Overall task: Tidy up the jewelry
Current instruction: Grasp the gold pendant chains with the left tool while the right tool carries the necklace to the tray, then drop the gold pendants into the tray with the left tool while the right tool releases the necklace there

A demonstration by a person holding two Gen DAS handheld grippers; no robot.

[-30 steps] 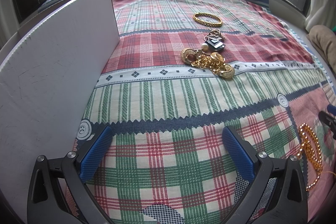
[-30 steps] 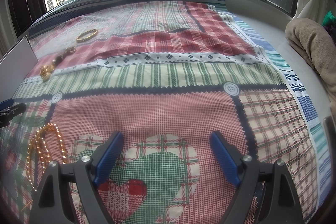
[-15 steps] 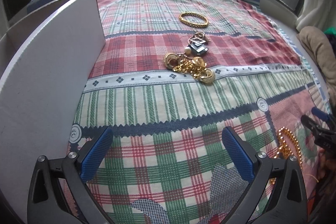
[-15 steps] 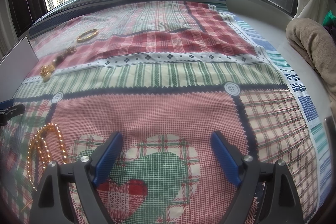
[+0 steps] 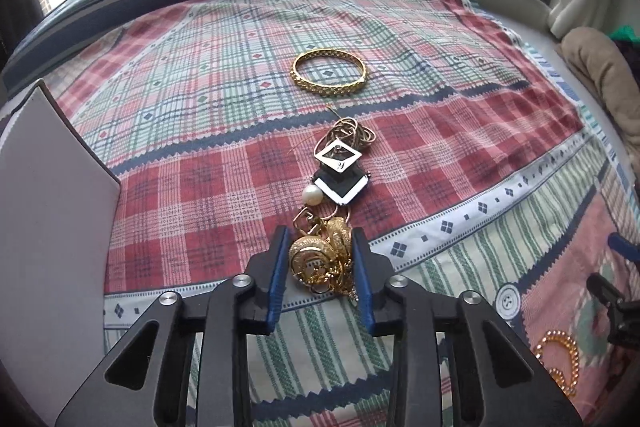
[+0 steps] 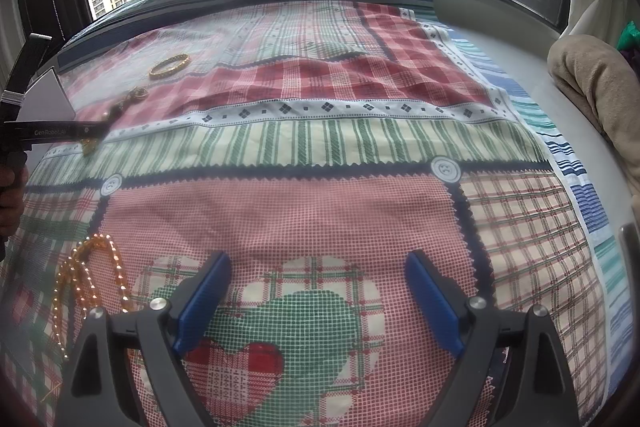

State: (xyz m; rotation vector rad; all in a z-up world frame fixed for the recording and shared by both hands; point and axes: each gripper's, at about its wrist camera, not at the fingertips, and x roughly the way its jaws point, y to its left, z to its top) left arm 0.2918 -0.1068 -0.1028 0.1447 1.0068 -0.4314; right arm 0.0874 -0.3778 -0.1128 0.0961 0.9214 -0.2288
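Your left gripper (image 5: pixel 320 259) has just been closing and now its blue pads clamp the cluster of gold earrings (image 5: pixel 320 261) lying on the patchwork bedspread (image 5: pixel 200 187). Just beyond it lie a pearl (image 5: pixel 312 194), two diamond-shaped pendants (image 5: pixel 339 171) and, farther off, a gold bangle (image 5: pixel 329 71). A white board (image 5: pixel 48 207) stands at left. Your right gripper (image 6: pixel 318 297) hovers with jaws wide apart and nothing between them, a gold bead necklace (image 6: pixel 80 283) beside its left finger

Gold bangle (image 5: pixel 329 76) on red-green plaid bedspread (image 5: pixel 208 171); blue-padded black claw (image 5: pixel 322 269).
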